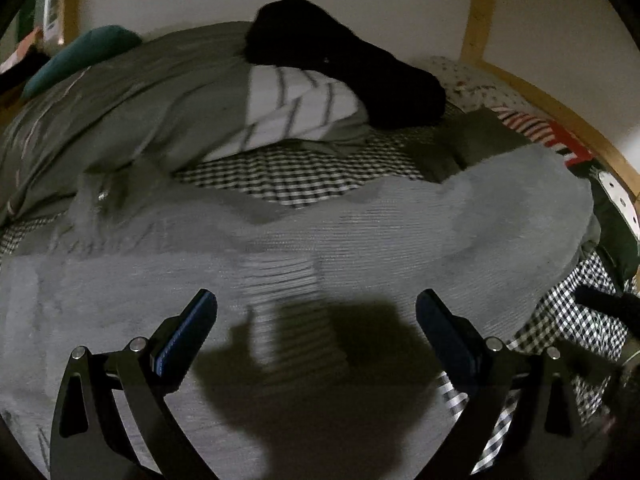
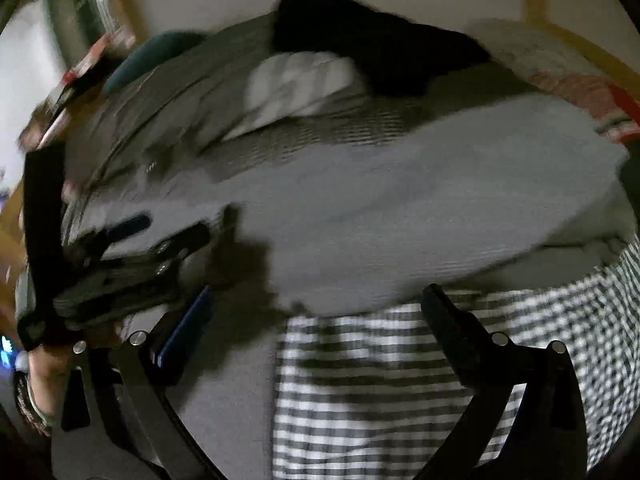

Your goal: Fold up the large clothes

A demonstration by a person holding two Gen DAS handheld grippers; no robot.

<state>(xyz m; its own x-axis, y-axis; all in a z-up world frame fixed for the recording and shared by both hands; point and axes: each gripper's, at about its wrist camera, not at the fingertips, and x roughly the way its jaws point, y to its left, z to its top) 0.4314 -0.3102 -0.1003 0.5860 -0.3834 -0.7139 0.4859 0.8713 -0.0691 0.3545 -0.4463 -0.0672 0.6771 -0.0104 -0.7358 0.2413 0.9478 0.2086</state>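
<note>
A large grey ribbed garment point(image 1: 320, 240) lies spread on the checked bed sheet point(image 1: 304, 184); it also shows in the right wrist view point(image 2: 400, 208). My left gripper point(image 1: 316, 304) is open and empty, hovering just above the garment's near part. My right gripper point(image 2: 316, 300) is open and empty over the garment's near edge, where it meets the checked sheet point(image 2: 400, 392). The left gripper point(image 2: 156, 236) also shows at the left of the right wrist view, over the garment. The right wrist view is blurred.
A black garment point(image 1: 344, 60) and a white striped one point(image 1: 296, 108) are piled at the back on an olive duvet point(image 1: 132, 92). A teal pillow point(image 1: 76, 60) lies at the back left. A wooden bed frame point(image 1: 476, 12) and wall close the back. Red striped cloth point(image 1: 548, 136) lies at the right.
</note>
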